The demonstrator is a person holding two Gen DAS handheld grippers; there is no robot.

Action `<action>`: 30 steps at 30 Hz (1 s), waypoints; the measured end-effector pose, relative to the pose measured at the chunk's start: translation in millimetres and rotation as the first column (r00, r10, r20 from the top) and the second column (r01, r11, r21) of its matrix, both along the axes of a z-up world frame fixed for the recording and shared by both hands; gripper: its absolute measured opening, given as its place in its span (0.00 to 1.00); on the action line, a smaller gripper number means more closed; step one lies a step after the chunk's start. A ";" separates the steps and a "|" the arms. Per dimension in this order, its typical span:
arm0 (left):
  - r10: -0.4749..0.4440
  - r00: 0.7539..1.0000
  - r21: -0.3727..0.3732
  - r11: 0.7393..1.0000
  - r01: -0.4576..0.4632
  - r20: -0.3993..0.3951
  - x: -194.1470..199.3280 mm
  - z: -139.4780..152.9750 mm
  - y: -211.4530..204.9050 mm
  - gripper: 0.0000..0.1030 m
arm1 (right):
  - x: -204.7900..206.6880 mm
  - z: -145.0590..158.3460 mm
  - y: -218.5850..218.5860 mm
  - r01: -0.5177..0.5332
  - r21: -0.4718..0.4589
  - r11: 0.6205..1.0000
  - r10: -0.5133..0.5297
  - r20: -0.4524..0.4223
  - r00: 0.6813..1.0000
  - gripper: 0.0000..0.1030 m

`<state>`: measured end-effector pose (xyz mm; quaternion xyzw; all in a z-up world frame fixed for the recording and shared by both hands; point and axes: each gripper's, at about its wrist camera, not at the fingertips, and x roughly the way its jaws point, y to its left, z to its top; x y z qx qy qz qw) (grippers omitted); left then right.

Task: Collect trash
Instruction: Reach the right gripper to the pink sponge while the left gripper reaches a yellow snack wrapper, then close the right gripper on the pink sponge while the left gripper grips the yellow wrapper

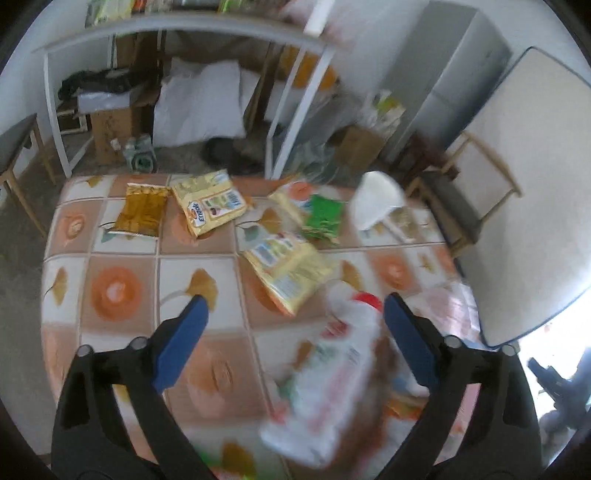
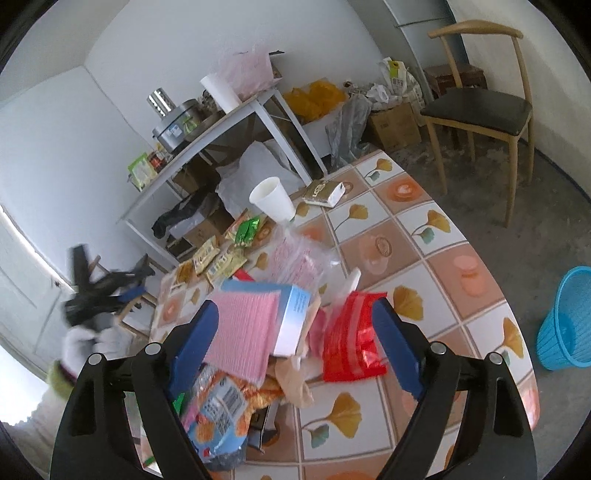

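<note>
Trash lies scattered on a table with a tile-and-leaf cloth (image 1: 122,291). My left gripper (image 1: 295,306) is open above it. A blurred white plastic bottle with a red cap (image 1: 332,369) lies between its blue fingers, close to the right one, and is not pinched. Beyond are yellow snack bags (image 1: 208,206) (image 1: 291,273), a gold wrapper (image 1: 142,210), a green wrapper (image 1: 323,218) and a tipped white paper cup (image 1: 376,199). My right gripper (image 2: 295,310) is open over a pile: a pink box with a blue side (image 2: 255,325), a red wrapper (image 2: 351,343) and a colourful snack bag (image 2: 218,410).
A blue plastic basket (image 2: 565,321) stands on the floor right of the table. A wooden chair (image 2: 476,110) is beyond the far corner. A white metal table (image 1: 177,33) with boxes and bags under it is behind. The paper cup (image 2: 273,199) and a small carton (image 2: 325,192) sit at the far edge.
</note>
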<state>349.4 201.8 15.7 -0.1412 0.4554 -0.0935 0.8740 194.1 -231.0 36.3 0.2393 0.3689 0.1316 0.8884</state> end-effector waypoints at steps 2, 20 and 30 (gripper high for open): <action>-0.014 0.999 0.029 0.999 0.015 -0.037 29.2 -20.0 -1.5 0.79 | 8.1 -2.8 -6.3 0.007 0.016 1.000 -0.007 -0.013 1.000 0.81; -0.095 0.980 0.285 0.948 0.143 -0.175 95.3 -93.6 -50.1 0.37 | 36.1 -33.8 -21.8 0.029 0.038 0.999 -0.025 -0.100 0.995 0.81; -0.175 0.976 0.432 0.877 0.213 -0.126 82.1 -91.4 -72.7 0.14 | 45.0 -24.5 -18.9 0.006 0.004 1.000 -0.005 -0.087 0.996 0.81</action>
